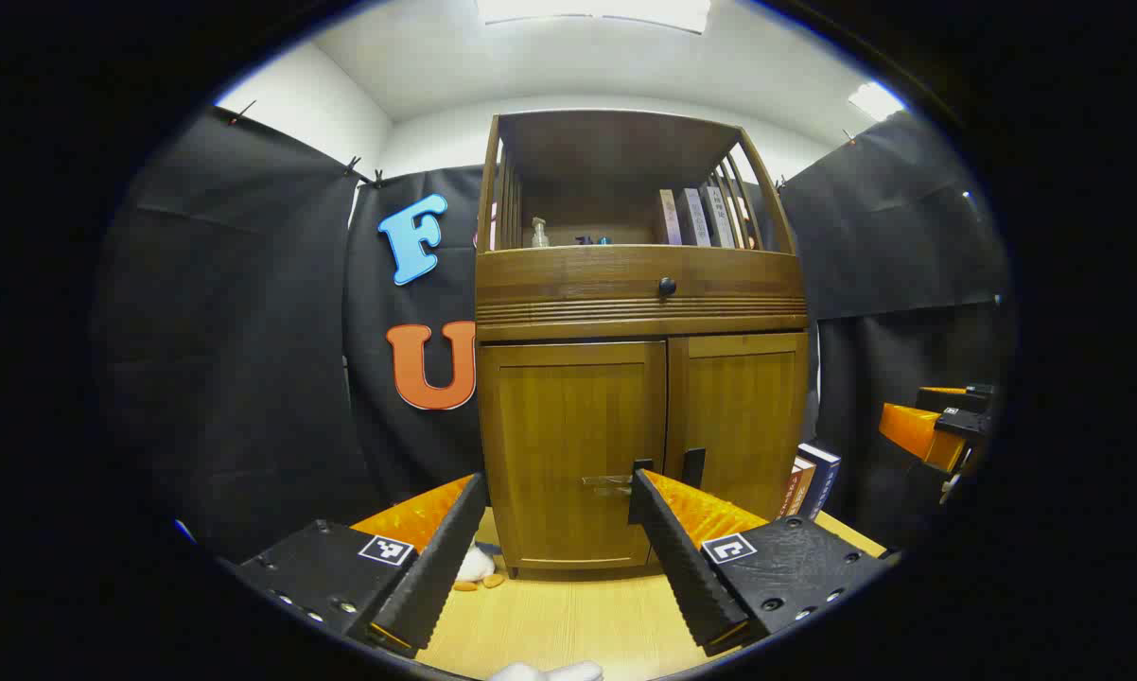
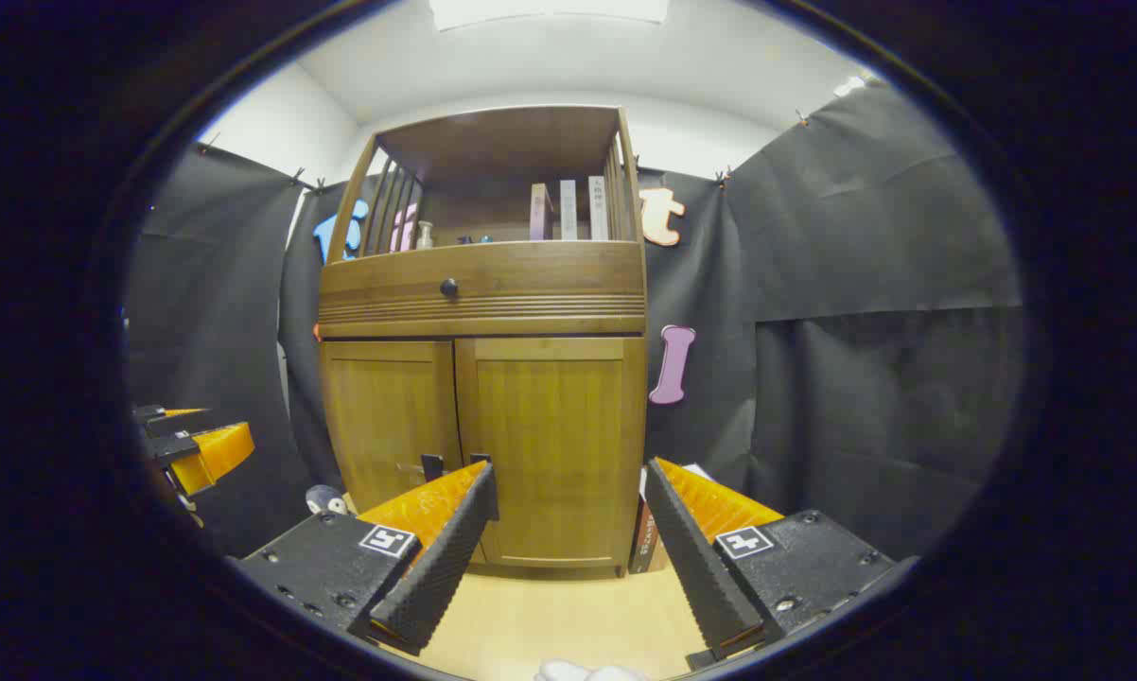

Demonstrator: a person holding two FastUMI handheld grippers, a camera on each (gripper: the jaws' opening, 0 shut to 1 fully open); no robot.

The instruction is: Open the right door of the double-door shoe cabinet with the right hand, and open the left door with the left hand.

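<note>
The wooden shoe cabinet stands straight ahead with both doors shut. In the left gripper view its left door (image 1: 573, 445) and right door (image 1: 739, 416) meet at a middle seam, with a small dark handle (image 1: 693, 466) just right of it. My left gripper (image 1: 559, 478) is open in front of the left door, short of it, holding nothing. In the right gripper view my right gripper (image 2: 570, 471) is open before the right door (image 2: 554, 426), also apart from it. Two dark handles (image 2: 431, 466) sit low by the seam. The other gripper (image 2: 195, 445) shows at the left edge.
Above the doors is a drawer with a black knob (image 1: 667, 286), and an open shelf with books (image 1: 696, 216) and a bottle (image 1: 539, 233). More books (image 1: 812, 480) lean by the cabinet's right side. Small white and orange objects (image 1: 477, 570) lie at its left foot on the light wooden surface (image 1: 568, 615).
</note>
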